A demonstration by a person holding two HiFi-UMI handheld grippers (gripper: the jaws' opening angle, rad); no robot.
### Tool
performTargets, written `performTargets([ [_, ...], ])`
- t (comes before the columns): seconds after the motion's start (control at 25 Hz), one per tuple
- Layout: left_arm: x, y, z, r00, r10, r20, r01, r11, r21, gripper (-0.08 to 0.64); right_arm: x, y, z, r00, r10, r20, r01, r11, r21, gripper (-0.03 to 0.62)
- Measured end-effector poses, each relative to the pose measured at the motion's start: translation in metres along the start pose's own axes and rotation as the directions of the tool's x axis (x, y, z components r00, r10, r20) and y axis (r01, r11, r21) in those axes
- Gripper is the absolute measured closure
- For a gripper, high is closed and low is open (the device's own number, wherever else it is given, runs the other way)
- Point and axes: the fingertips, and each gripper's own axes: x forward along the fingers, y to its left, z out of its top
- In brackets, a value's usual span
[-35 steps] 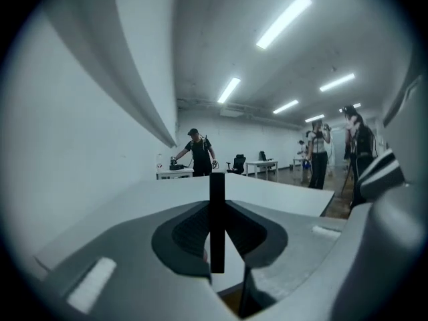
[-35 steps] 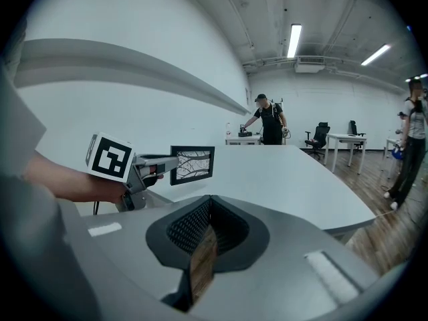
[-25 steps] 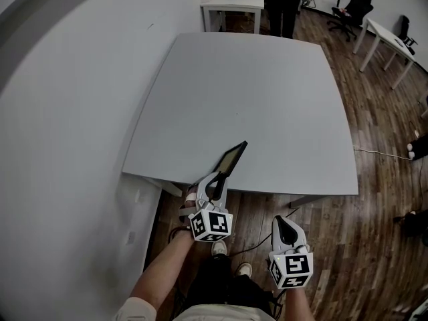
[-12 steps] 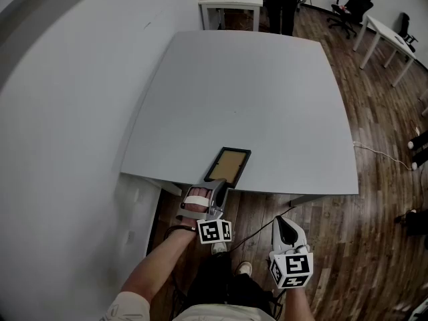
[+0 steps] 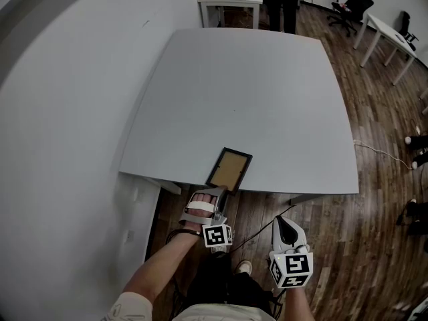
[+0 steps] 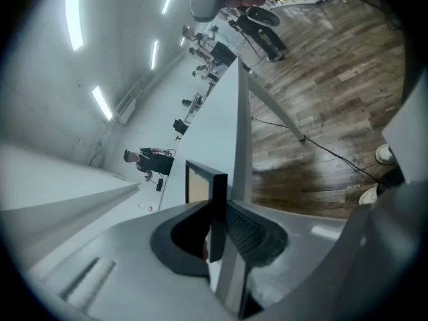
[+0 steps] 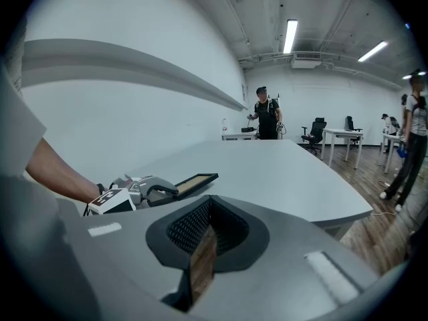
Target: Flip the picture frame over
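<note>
the black-rimmed brown picture frame, flat on the grey tabletop, is being pinched by the fingers of the left gripper; those of the right gripper are being pressed together.

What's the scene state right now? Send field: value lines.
frame: about flat at the front edge of the table, tan panel up
left gripper: jaws closed on the frame's near edge
right gripper: jaws together, nothing between them, held off the table in front of it
flip: tan side faces up; cannot tell if that is front or back
background: person standing by a far desk
</note>
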Motion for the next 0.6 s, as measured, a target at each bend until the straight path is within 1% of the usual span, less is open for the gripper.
performTargets([
  [0.08, 0.0017, -0.0024, 0.0007, 1.0, -0.003, -0.011, 0.003, 0.999, 0.033, 0.485, 0.0005, -0.0005, -0.0009, 1.0, 0.001, 0.0, -0.001, 1.0, 0.001, 0.568],
  [0.12, 0.0023, -0.0021, 0.0002, 1.0, 0.004, -0.024, -0.003, 0.998, 0.064, 0.485, 0.0004, -0.0006, -0.0012, 1.0, 0.001, 0.0, -0.001, 1.0, 0.001, 0.568],
  [0.2, 0.0033, 0.0017, -0.0035, 0.997, 0.037, -0.062, -0.027, 0.988, 0.152, 0.483, 0.0009, 0.0003, -0.0012, 1.0, 0.004, 0.0, -0.004, 1.0, 0.001, 0.568],
  [0.28, 0.005, 0.0036, -0.0057, 0.995, 0.058, -0.087, -0.038, 0.977, 0.211, 0.479, 0.002, 0.0013, -0.0011, 1.0, 0.004, -0.001, -0.004, 1.0, 0.001, 0.568],
  [0.4, 0.0084, 0.002, -0.0038, 0.993, 0.071, -0.092, -0.046, 0.968, 0.248, 0.476, 0.0032, 0.0006, -0.0013, 1.0, 0.002, -0.002, -0.002, 1.0, 0.002, 0.568],
  [0.6, 0.0103, 0.0006, -0.0043, 0.992, 0.082, -0.094, -0.055, 0.964, 0.261, 0.474, 0.0031, -0.0009, -0.0023, 1.0, 0.0, -0.004, 0.0, 1.0, 0.004, 0.568],
])
